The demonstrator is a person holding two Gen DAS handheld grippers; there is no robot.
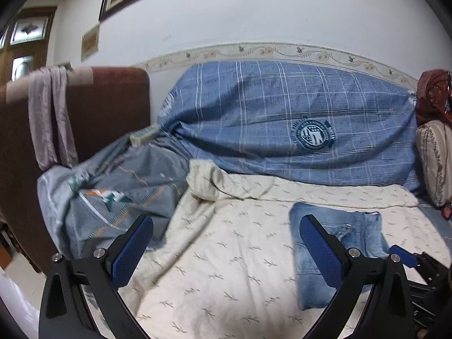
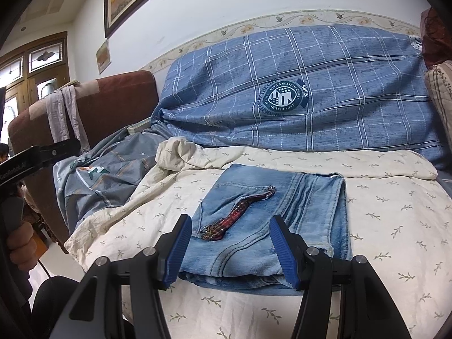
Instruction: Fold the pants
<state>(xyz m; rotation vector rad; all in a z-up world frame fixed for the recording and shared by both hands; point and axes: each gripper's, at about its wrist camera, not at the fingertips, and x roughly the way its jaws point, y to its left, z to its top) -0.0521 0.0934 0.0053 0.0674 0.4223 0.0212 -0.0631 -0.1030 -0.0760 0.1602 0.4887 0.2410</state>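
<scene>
The jeans lie folded into a compact rectangle on the cream leaf-print bedspread, pocket side up, with a red plaid pocket lining poking out across the denim. The right hand-held gripper hovers at the near edge of the bundle, its blue pads spread wide, one on either side of the fold; they don't seem to press the cloth, though the pad tips hide the very edge. The lower layers of the fold are tucked under and can't be counted.

From the left side, the left hand-held gripper is also wide apart, nothing between its pads but bare bedspread; its right finger covers part of the jeans. The right tool is only a dark corner at the frame edge there.

Behind, a blue checked pillow leans on the wall, a grey quilt bunched beside it. A hand grips the left tool's handle, mostly cut off.
</scene>
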